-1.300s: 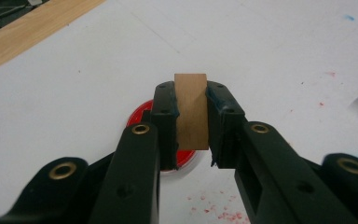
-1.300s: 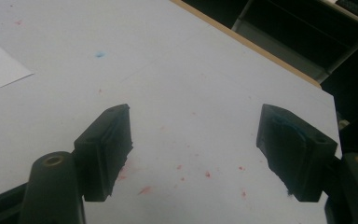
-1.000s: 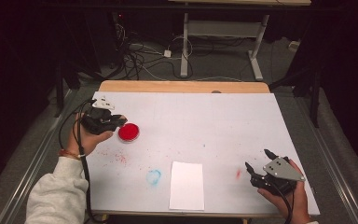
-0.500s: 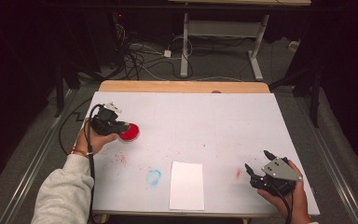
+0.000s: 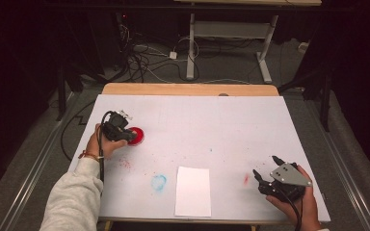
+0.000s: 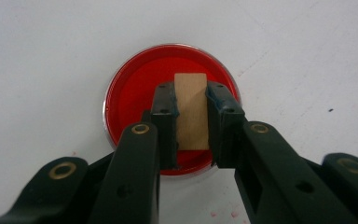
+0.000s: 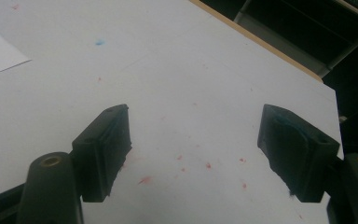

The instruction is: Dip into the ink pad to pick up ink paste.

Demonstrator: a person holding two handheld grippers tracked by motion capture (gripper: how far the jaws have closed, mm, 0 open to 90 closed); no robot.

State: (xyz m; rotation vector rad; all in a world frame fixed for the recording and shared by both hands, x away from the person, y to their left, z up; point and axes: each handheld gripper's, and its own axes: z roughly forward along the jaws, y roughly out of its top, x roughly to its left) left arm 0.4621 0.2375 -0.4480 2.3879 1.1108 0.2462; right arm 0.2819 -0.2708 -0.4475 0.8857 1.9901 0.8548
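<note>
We see a white counter (image 5: 197, 125) with two hand-held tools at work on it. At the counter's left side, the left claw (image 6: 191, 105) is closed on a small wooden block (image 6: 191, 109), its two black jaws pressing the block's sides. The block hangs directly over a round red dish (image 6: 135, 93) with a clear rim, and we cannot tell whether the block's end touches the red surface. From the high view, the left claw (image 5: 125, 134) sits right at the dish (image 5: 136, 136), held in the person's left hand (image 5: 101, 142), a grey sleeve (image 5: 74, 195) below it. The right claw (image 7: 196, 154) is spread wide and holds nothing, with bare counter speckled in red between its jaws. From above, it (image 5: 265, 175) sits near the counter's front right corner, beside a red smear (image 5: 246, 179). A white sheet of paper (image 5: 193, 191) lies at the front edge, a blue smudge (image 5: 158, 182) just to its left.
</note>
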